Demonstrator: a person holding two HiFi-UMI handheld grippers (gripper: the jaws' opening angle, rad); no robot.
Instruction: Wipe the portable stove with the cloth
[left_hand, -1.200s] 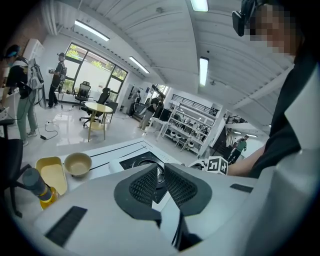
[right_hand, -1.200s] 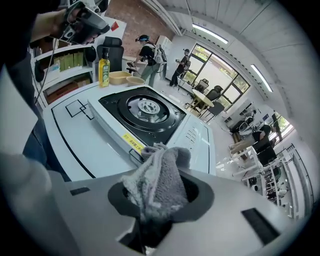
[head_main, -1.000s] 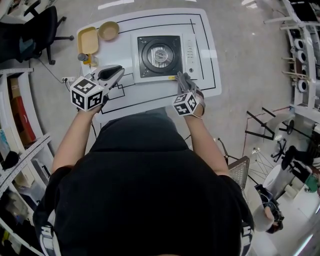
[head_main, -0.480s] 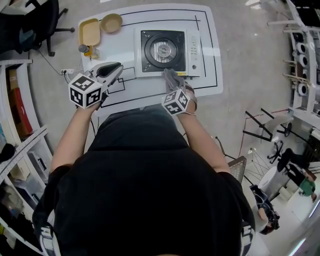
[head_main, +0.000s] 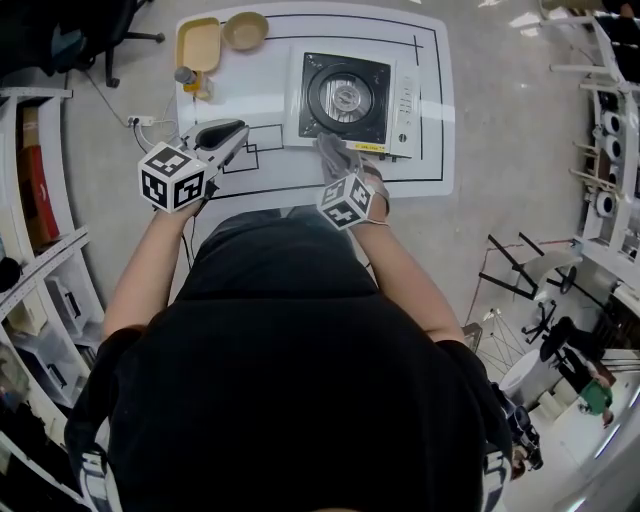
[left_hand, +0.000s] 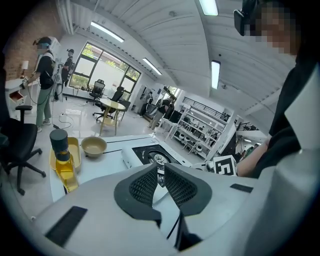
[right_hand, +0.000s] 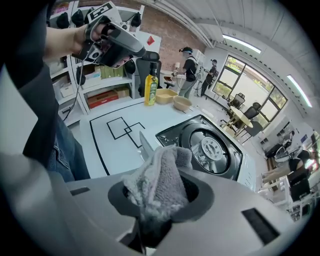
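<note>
The portable stove (head_main: 345, 97) stands on the white table (head_main: 270, 95), its black top and round burner uncovered. My right gripper (head_main: 338, 165) is shut on a grey cloth (head_main: 333, 152), which lies against the stove's near edge towards its left end. From the right gripper view, the cloth (right_hand: 160, 182) bunches between the jaws, with the stove (right_hand: 210, 147) just beyond it. My left gripper (head_main: 222, 138) hovers over the table left of the stove, jaws together with nothing in them; its own view shows the left gripper (left_hand: 161, 172) pointing at the stove (left_hand: 150, 155).
A yellow tray (head_main: 198, 45), a tan bowl (head_main: 245, 30) and an oil bottle (head_main: 188, 80) sit at the table's far left corner. Black lines mark the tabletop. Shelves (head_main: 40, 250) stand to the left. People (left_hand: 42, 75) stand far off in the room.
My right gripper has slid the cloth leftward along the stove's near edge, from near its right end towards its left. The left gripper has stayed about where it was.
</note>
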